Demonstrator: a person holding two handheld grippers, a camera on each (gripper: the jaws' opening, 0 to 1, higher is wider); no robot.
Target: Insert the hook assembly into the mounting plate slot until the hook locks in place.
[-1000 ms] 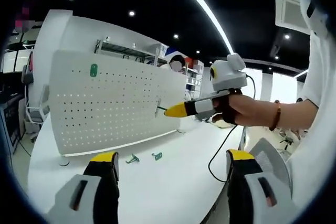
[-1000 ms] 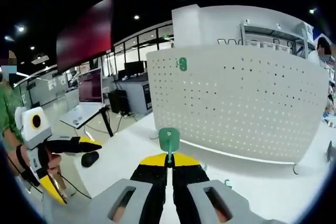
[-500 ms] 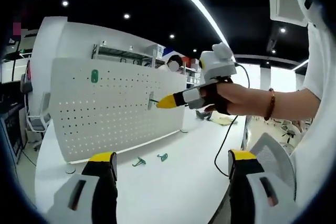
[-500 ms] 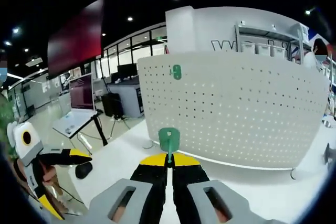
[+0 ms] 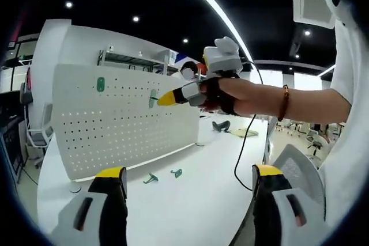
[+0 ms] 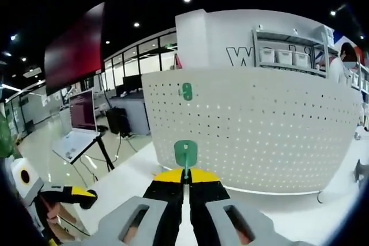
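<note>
Green hook (image 6: pixel 185 152) sat clamped in the right gripper (image 6: pixel 185 176) jaws, now raised and closer to the pegboard (image 6: pixel 253 131) than a second before, not yet touching. Left gripper (image 5: pixel 187 184) jaws hung wide open and empty over the counter (image 5: pixel 190 205); insertion still pending.

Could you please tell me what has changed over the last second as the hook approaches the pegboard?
The right hand-held gripper carried its green hook up and closer to the pegboard. The grip stayed shut; the mounted hook and two spare hooks stayed put. The left hand-held gripper stayed open.
</note>
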